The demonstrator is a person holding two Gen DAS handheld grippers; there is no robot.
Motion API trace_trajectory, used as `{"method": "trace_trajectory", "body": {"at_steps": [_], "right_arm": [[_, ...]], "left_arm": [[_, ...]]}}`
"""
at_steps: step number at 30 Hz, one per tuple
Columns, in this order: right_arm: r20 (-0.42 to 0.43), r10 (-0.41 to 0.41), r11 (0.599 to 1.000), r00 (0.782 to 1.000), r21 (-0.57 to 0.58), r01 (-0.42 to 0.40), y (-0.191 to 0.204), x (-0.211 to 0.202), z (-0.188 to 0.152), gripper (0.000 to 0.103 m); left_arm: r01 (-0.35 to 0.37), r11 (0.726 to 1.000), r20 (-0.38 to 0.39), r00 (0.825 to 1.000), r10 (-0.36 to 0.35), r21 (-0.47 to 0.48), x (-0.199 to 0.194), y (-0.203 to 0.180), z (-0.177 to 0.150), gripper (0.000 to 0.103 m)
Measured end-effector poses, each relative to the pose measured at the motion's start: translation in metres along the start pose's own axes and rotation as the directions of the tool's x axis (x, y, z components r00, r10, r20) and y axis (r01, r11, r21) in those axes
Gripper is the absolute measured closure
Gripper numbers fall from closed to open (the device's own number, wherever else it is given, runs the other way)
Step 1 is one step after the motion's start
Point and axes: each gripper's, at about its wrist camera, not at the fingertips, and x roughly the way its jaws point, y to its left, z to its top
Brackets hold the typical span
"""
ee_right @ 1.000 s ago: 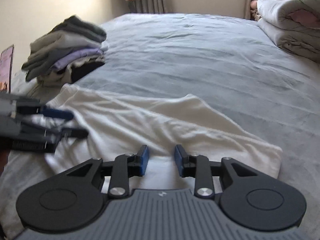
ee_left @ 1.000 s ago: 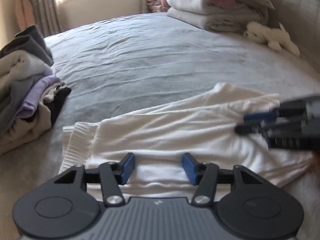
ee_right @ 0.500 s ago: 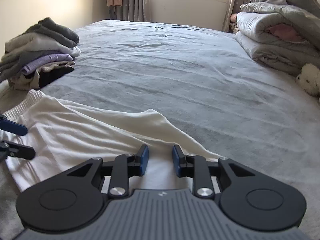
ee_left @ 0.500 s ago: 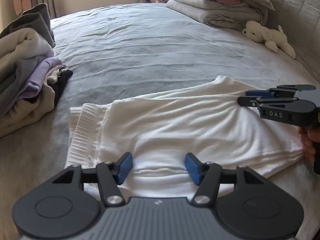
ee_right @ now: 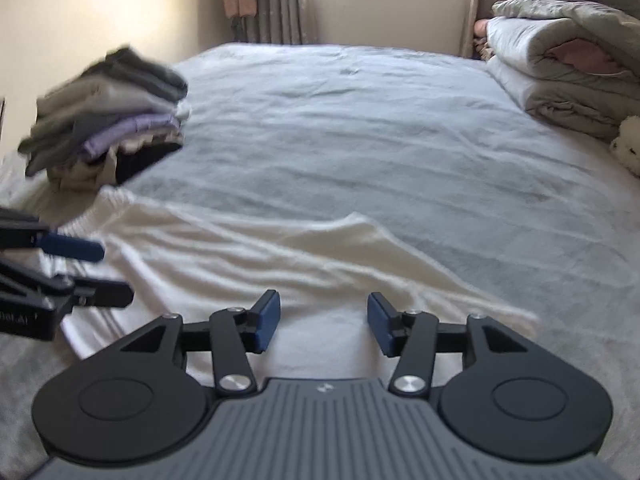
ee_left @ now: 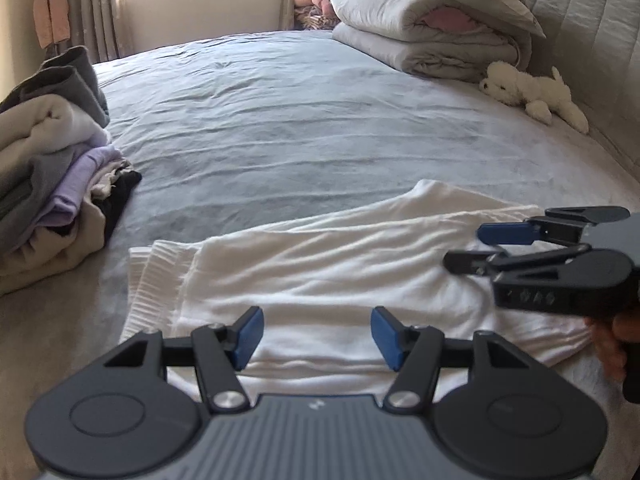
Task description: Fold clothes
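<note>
White garment [ee_left: 320, 272] lies flat, seemingly folded lengthwise.

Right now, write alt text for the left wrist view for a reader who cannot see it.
A white garment lies flat on a grey bed, with the left gripper open over its near edge and the right gripper, jaws opening, at its right end. A pile of clothes sits left; folded bedding and a white soft toy lie beyond.

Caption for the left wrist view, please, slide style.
Left tool open over a white garment lying on the bed; right tool opening at its far end, folded stack beside.
</note>
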Motion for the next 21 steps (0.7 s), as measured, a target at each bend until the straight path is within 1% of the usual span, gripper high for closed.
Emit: {"method": "trace_trajectory", "body": {"at_steps": [3,5,12,15,16,19,21], "right_arm": [[0.0,-0.019,0.999,1.0,-0.038,0.019,0.005,0.005,-0.003,0.046],[0.0,-0.026,0.999,1.0,-0.029,0.026,0.002,0.005,-0.002,0.046],[0.01,-0.103,0.994,0.995,0.03,0.103,-0.016,0.006,-0.001,0.047],[0.013,-0.12,0.993,0.993,0.022,0.12,-0.016,0.005,-0.001,0.047],[0.013,-0.117,0.993,0.993,0.023,0.117,-0.015,0.004,0.0,0.046],[0.01,-0.024,0.999,1.0,0.03,0.023,-0.012,-0.002,0.005,0.046],[0.017,0.046,0.999,0.999,0.026,-0.047,-0.007,-0.005,0.008,0.046]], "left_arm": [[-0.021,1.0,-0.024,0.999,0.022,0.017,0.007,-0.003,-0.003,0.042],[-0.024,1.0,-0.026,0.999,0.025,0.018,0.007,-0.003,-0.003,0.042],[-0.033,0.999,-0.029,0.999,0.034,0.028,0.007,-0.005,-0.006,0.041],[-0.033,0.999,-0.031,0.999,0.034,0.025,0.007,-0.004,-0.006,0.041],[-0.033,0.999,-0.032,0.999,0.033,0.022,0.006,-0.004,-0.006,0.041],[-0.033,0.999,-0.03,0.999,0.034,0.023,0.006,-0.005,-0.007,0.041],[-0.031,0.999,-0.03,0.999,0.031,0.022,0.006,-0.004,-0.008,0.041]]}}
